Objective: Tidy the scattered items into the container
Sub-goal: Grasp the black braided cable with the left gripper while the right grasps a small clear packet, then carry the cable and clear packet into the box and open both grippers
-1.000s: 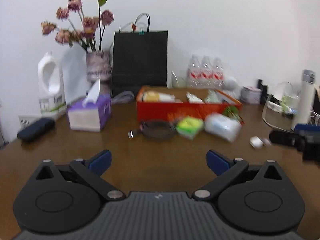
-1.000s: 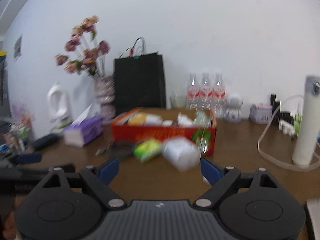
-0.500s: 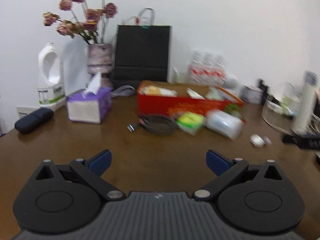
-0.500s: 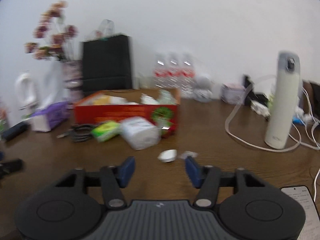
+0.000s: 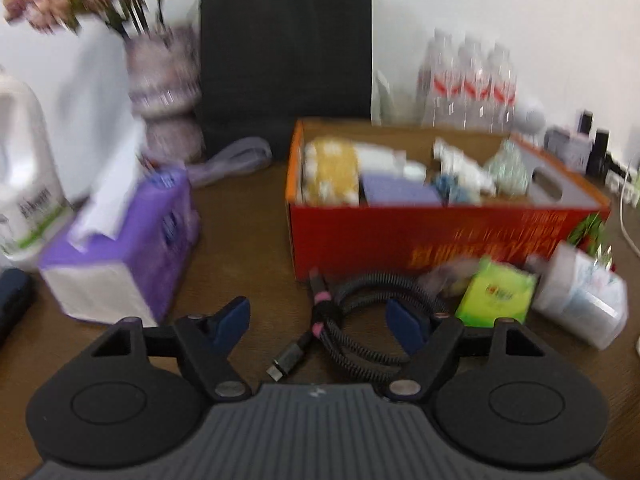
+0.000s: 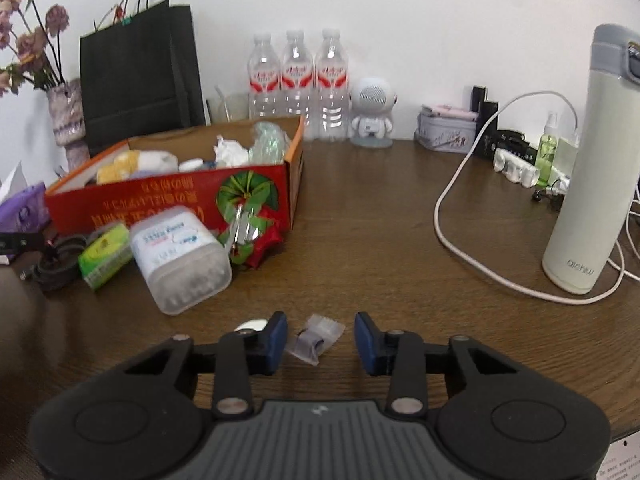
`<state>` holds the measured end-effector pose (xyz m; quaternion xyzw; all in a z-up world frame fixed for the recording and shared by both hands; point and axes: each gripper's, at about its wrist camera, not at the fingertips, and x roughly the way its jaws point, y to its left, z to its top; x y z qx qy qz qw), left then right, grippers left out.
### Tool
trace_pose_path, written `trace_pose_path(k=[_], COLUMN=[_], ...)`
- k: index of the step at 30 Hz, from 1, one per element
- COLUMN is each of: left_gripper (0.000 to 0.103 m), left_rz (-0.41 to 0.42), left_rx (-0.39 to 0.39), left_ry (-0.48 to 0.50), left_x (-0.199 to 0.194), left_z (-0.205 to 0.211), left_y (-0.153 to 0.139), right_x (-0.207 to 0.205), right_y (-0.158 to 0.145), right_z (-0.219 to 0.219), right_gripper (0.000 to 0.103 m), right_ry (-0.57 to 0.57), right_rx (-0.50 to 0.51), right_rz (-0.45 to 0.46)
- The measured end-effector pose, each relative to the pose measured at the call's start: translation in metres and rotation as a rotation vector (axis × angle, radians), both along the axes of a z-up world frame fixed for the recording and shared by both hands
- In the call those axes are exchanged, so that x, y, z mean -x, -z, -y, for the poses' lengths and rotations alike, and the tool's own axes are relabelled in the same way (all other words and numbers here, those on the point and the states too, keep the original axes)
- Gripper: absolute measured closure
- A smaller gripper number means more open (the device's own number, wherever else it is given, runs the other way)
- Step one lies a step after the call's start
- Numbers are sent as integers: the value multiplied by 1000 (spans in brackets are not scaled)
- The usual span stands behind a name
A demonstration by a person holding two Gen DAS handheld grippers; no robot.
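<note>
Only my right claw (image 6: pixel 321 338) sees the small clear packet (image 6: pixel 316 337) between its spread fingers; my left claw (image 5: pixel 318 322), also apart, frames the coiled cable (image 5: pixel 352 320).

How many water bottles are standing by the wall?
3. The left bottle, middle bottle and right bottle stand side by side against the wall, behind the red box. More may be hidden behind it.

The right tongs (image 6: pixel 321 337) are standing open over the counter (image 6: pixel 380 232), their blue pads (image 6: pixel 277 334) flanking a small clear packet (image 6: pixel 316 336) lying near the red box (image 6: pixel 176 188).
</note>
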<state>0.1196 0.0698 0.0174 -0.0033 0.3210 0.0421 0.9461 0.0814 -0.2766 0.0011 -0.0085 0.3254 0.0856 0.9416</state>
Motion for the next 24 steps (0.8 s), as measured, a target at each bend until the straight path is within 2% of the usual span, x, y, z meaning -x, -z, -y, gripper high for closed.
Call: trace_pose_path(k=[1,3,4,6,7,8,12,17,20,24], left_gripper=[28,45,47,58,72,77,81,84,84,84], left_rz=[-21,-63,-67,-64,-64,-64,-52,-7,46,85], left_rx=[17,41,38,-8,-6,0,-92,-8,-21,3], left_ry=[2,23,35,60,76,88,68,51,48,40], left_x=[-3,-10,-11,-11,-10,-8,7,60,102,152], left_z=[-2,-3,-1,7,9,10,24,28,34,38], left_y=[5,13,15,15,15,15,13,3,-6,-16], right_x=[-1,-3,-4,-6,-7,-7,-5,16,38,71], right_y=[2,6,7,8,8,8,8,-4,-20,-32], right_z=[-1,-2,-3,-5,-6,-7,-7,0,-2,-16], right_gripper=[69,73,74,80,86,86,87,87,87,87], right_ry=[-6,-8,-10,-24,-34,-41,-34,-11,-22,-99], right_rx=[3,13,20,25,27,31,39,10,-7,-49], right_rz=[-7,-18,-16,-10,-7,-1,10,47,94,118])
